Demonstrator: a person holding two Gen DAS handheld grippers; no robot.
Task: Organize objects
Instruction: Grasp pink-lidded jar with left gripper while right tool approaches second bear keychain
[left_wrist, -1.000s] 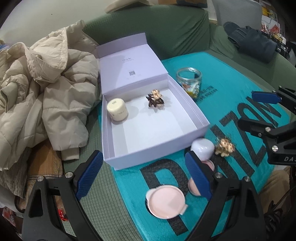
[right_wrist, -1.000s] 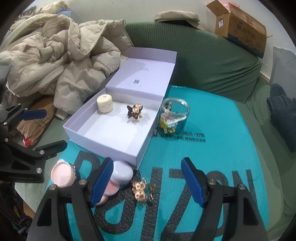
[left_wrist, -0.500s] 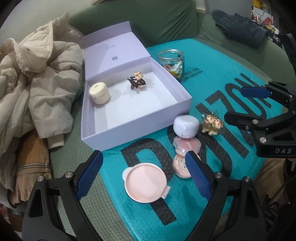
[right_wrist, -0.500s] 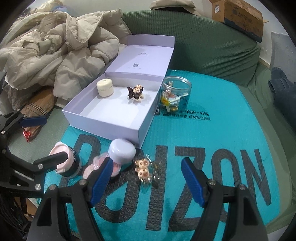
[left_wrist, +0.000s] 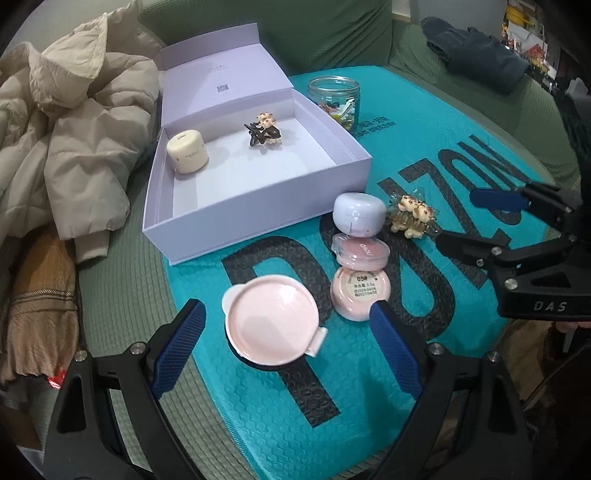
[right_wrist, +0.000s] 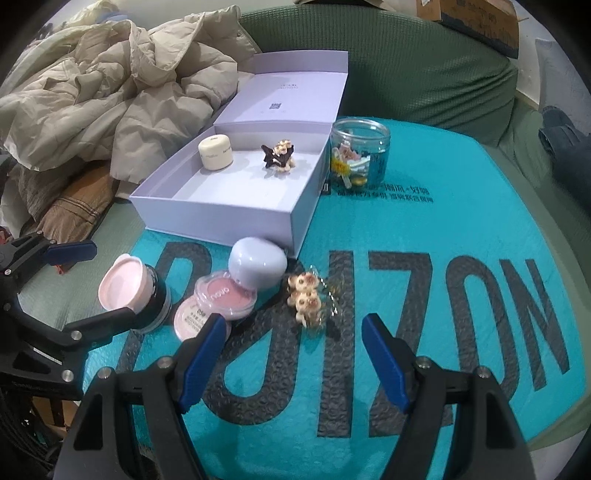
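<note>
Lavender box (left_wrist: 236, 221) ahead-left of left gripper (left_wrist: 286, 349), part filled. Pink-lidded jar (left_wrist: 271, 325) between its spread jaws, ungripped. Right gripper (right_wrist: 293, 354) gaping behind bear hair clip (right_wrist: 304, 297). Advised: lower squarely, clamp jar body below lid

lilac box (left_wrist: 236, 218), teal mat (left_wrist: 424, 155), pink-lidded jar (left_wrist: 271, 326)

So the surface is a green couch (right_wrist: 424, 74) with a teal bubble mailer (right_wrist: 461, 229) spread flat on it. Sitting on the mailer: an open lilac box (right_wrist: 221, 210), a glass jar (right_wrist: 360, 155), a black pot with a pink lid (right_wrist: 125, 295), a lilac case (right_wrist: 258, 264), two pink compacts (left_wrist: 360, 269) and a hair clip (right_wrist: 304, 295). A beige jacket (right_wrist: 122, 85) is piled on the couch, upper left.
</note>
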